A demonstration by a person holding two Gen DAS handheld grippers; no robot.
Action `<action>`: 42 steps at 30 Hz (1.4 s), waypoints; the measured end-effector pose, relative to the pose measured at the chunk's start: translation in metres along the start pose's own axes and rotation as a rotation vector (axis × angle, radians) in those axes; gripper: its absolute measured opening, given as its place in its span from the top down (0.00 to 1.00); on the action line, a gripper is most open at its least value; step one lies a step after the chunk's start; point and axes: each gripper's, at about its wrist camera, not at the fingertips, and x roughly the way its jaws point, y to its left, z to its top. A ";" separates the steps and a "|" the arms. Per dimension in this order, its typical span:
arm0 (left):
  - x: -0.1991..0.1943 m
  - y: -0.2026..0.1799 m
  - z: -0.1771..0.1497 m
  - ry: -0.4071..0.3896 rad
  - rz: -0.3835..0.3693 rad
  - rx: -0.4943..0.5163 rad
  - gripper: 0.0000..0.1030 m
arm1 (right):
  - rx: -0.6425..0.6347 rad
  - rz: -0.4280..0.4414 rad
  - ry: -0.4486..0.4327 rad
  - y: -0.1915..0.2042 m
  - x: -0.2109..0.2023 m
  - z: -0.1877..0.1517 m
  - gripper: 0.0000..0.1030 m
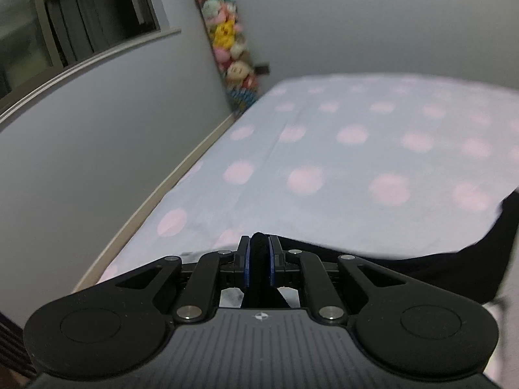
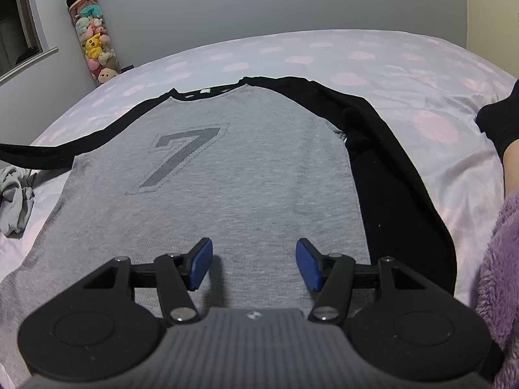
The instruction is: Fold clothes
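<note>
A grey shirt (image 2: 227,175) with a large "7" and black sleeves lies flat on the bed, collar at the far end. My right gripper (image 2: 254,261) hovers over its near hem, open, with nothing between the blue pads (image 2: 201,262). The right black sleeve (image 2: 389,168) lies folded down along the shirt's side. The left black sleeve (image 2: 35,152) stretches off the picture's left edge. In the left wrist view my left gripper (image 1: 259,259) is shut on black sleeve fabric (image 1: 480,259), which trails to the right over the bed.
The bed sheet (image 1: 356,149) is pale with pink dots; its wooden edge (image 1: 168,181) runs along the wall. A clear tube of plush toys (image 2: 94,42) stands in the corner. A crumpled grey garment (image 2: 14,201) lies left. A person's purple fluffy sleeve (image 2: 499,259) and black-socked limb (image 2: 499,123) are right.
</note>
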 end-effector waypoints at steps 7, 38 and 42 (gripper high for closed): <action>0.022 0.003 -0.028 0.096 0.027 -0.109 0.82 | -0.014 0.002 -0.006 0.000 -0.005 0.000 0.42; -0.166 -0.098 -0.147 0.067 -0.417 -0.145 0.61 | 0.146 -0.231 0.185 -0.076 -0.043 -0.001 0.95; -0.172 -0.091 -0.147 0.050 -0.404 -0.164 0.61 | 0.164 -0.240 0.098 -0.081 -0.066 0.017 0.95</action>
